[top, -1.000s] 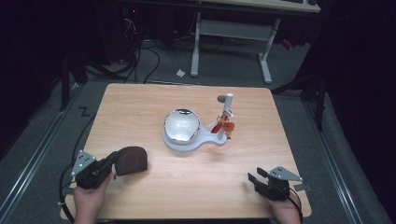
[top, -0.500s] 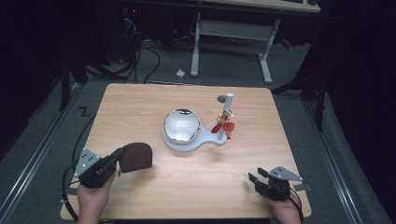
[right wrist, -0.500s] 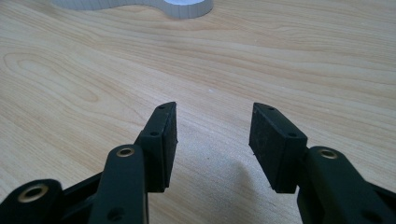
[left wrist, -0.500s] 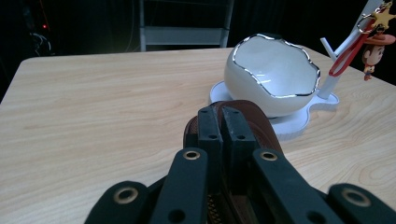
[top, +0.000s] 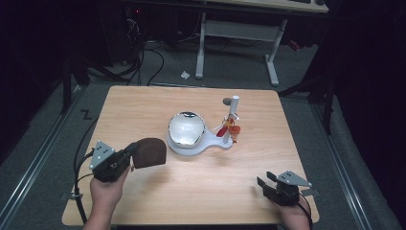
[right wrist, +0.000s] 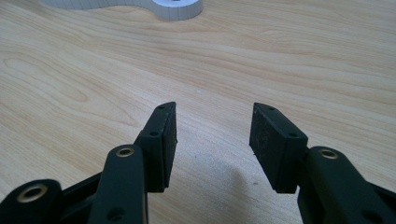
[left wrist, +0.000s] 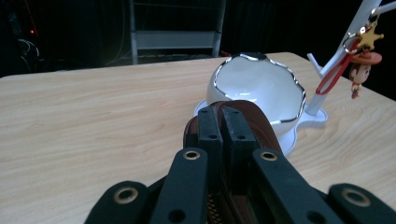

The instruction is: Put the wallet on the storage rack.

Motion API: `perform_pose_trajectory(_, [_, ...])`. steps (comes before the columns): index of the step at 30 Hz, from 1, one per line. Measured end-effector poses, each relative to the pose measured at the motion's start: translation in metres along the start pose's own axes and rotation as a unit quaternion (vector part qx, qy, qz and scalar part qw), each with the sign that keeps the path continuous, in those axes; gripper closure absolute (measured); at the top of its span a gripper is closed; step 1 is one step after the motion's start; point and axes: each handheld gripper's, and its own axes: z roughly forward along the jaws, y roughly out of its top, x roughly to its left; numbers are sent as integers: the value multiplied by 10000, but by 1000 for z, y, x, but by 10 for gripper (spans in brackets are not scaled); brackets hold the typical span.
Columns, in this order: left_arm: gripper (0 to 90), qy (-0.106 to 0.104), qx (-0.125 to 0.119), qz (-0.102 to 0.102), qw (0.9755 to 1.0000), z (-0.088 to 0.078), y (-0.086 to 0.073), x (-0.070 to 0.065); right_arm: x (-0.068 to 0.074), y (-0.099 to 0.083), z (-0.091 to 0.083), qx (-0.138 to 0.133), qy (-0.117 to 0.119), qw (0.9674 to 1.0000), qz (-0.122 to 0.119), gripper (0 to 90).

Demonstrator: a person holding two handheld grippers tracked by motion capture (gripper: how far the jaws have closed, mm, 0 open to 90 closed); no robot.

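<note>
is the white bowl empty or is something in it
Empty: the high view and the left gripper view show the white bowl with a bare white inside; the brown pouch is outside it.

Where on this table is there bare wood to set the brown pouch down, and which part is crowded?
Bare wood lies between the left gripper, shut on the brown pouch, and the open right gripper, along the table's far-left corner, and right of the white stand. The middle is crowded: the bowl and hanging keychain sit on that stand.
</note>
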Motion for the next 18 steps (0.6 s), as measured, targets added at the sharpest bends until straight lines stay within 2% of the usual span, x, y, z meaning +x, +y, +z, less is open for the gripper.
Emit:
perform_pose_trajectory(6, [874,-4,134,130,9998,15,17,-4,0,0,0,32,-29,10000,-59,513])
perform_pose_trajectory(18, [874,79,225,334,9992,49,48,-12,0,1,-1,-12,-6,9999,-111,513])
